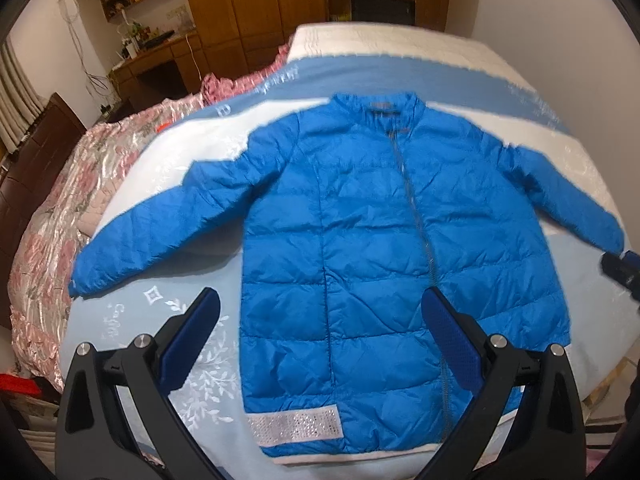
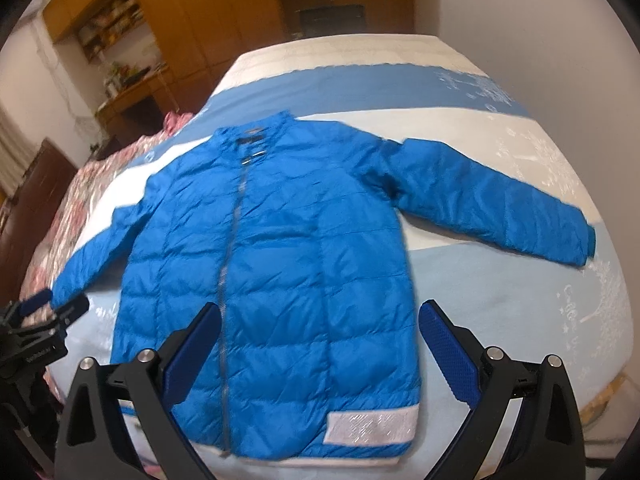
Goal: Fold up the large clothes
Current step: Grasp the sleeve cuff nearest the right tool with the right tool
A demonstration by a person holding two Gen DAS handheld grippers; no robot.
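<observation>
The big blue jacket [image 1: 360, 240] lay flat on the bed [image 1: 440, 56], zipped up, both sleeves spread out. My left gripper [image 1: 320, 336] was wide open above its bottom part, holding nothing. My right gripper [image 2: 320, 348] was too.

The jacket [image 1: 360, 240] is bright blue and quilted, with a grey zipper [image 1: 416, 216] and a silvery-white sparkling band [image 1: 294, 426] near the hem. The bedspread [image 1: 192, 344] runs in bands of white, mid blue and pale blue, with white leaf motifs. A pink floral quilt [image 1: 68, 200] lies beside it. The fingers [image 1: 192, 340] have dark blue pads on black frames.
</observation>
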